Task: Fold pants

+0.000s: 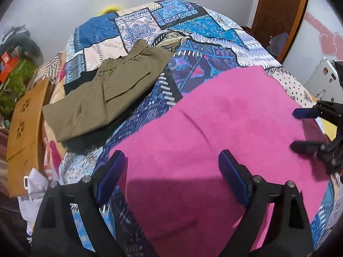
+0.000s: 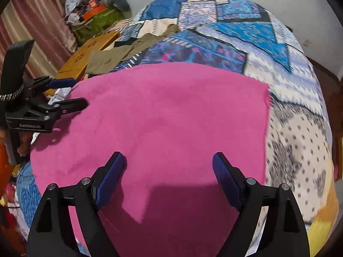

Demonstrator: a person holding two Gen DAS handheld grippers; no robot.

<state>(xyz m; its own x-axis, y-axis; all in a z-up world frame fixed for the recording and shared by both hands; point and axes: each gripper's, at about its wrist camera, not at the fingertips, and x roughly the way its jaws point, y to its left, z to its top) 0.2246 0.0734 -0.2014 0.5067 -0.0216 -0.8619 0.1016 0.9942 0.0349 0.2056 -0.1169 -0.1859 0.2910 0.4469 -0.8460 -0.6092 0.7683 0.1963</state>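
Note:
Pink pants (image 1: 214, 132) lie folded flat on the patterned bed, and they also show in the right wrist view (image 2: 167, 115). My left gripper (image 1: 171, 160) is open and empty above their near left part; it also shows at the left of the right wrist view (image 2: 70, 94). My right gripper (image 2: 169, 162) is open and empty over the pants' near edge; it also shows at the right of the left wrist view (image 1: 300, 128). Neither gripper holds any cloth.
Folded olive pants (image 1: 107, 92) lie on a dark garment at the bed's far left. A patchwork bedspread (image 1: 193, 32) covers the bed. A brown cardboard box (image 1: 25, 128) stands left of the bed. Clutter (image 2: 94, 15) sits by the wall. A wooden door (image 1: 278, 10) is at the right.

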